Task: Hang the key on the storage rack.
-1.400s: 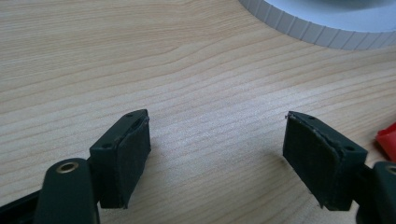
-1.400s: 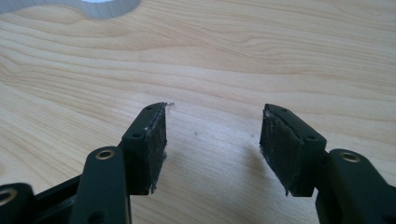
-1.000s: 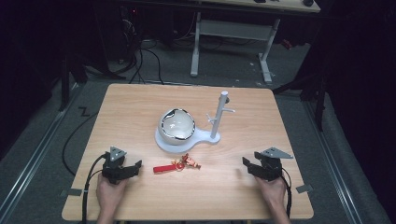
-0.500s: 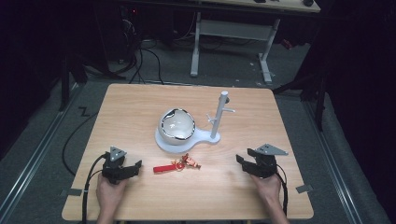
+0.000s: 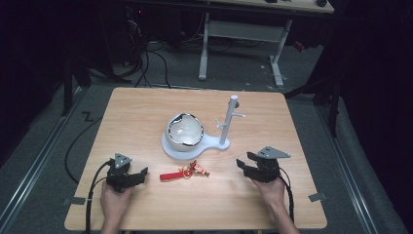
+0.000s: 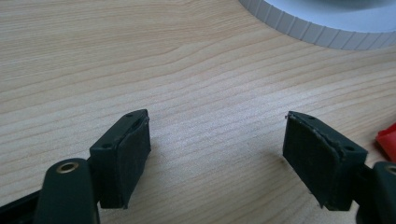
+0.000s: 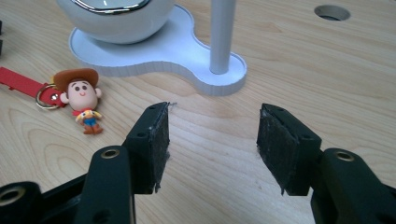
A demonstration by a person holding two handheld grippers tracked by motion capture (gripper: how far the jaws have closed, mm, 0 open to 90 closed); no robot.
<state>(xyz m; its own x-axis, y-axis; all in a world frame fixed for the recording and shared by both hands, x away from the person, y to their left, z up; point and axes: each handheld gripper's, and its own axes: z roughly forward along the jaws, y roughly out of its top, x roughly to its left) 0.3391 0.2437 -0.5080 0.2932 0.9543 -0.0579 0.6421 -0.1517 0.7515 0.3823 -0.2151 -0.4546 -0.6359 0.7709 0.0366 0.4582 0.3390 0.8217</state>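
A keychain (image 5: pixel 185 172) lies on the table's front middle: a red strap (image 7: pixel 16 82), a ring and a small cowboy figure (image 7: pixel 80 96). Behind it stands a white base (image 5: pixel 207 144) holding a white bowl-shaped dish (image 5: pixel 184 130) and an upright post with pegs (image 5: pixel 229 119). My left gripper (image 5: pixel 139 174) rests open on the wood left of the strap, whose red tip (image 6: pixel 386 140) shows at the edge of its view. My right gripper (image 5: pixel 244 164) stands open right of the figure, with bare wood between its jaws (image 7: pixel 212 144).
The white base's ribbed rim (image 6: pixel 317 32) lies ahead of the left gripper. A round hole (image 7: pixel 331 12) sits in the tabletop beyond the post. Cables trail from both grippers over the front edge. Desk legs and cords stand on the floor behind the table.
My right gripper has slid left and slightly forward, toward the keychain. The left gripper and the keychain have stayed put.
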